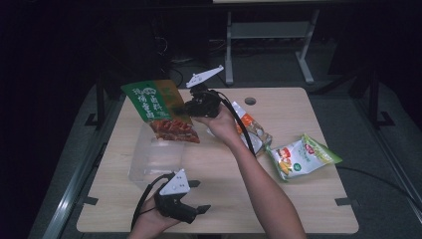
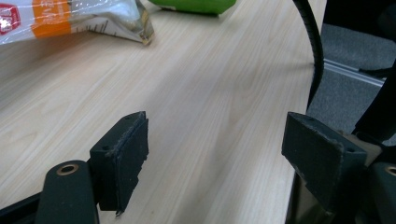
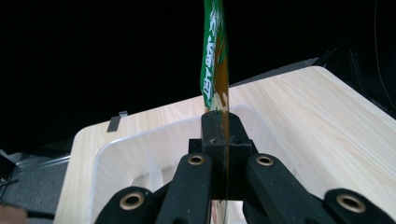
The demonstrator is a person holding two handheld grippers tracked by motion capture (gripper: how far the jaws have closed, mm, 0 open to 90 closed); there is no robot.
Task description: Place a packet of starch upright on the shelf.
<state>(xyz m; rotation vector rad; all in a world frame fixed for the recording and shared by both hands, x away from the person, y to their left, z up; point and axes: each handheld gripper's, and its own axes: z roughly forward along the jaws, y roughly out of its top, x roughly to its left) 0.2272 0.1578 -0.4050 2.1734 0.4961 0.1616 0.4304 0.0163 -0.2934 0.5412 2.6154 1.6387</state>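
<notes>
At the near left of the table, the left gripper is held low in the person's hand, its jaws spread wide with nothing between them; in the left gripper view only bare wood is seen between the two pads. Just beyond it, a clear plastic bin is seen resting on the tabletop. Directly above the bin, a green snack packet is suspended by the right gripper, whose jaws are clamped tight on the packet's edge, as is confirmed in the right gripper view, where the packet is seen edge-on, rising from the closed jaws with the bin's rim beneath. The packet's long axis is tilted, with its red lower end pointed down toward the bin's opening; a lowering and release by the right gripper is judged to be the coming move. Farther right, two more packets, one orange-and-white and one pale green, are left lying on the table, nearer to the right arm.
</notes>
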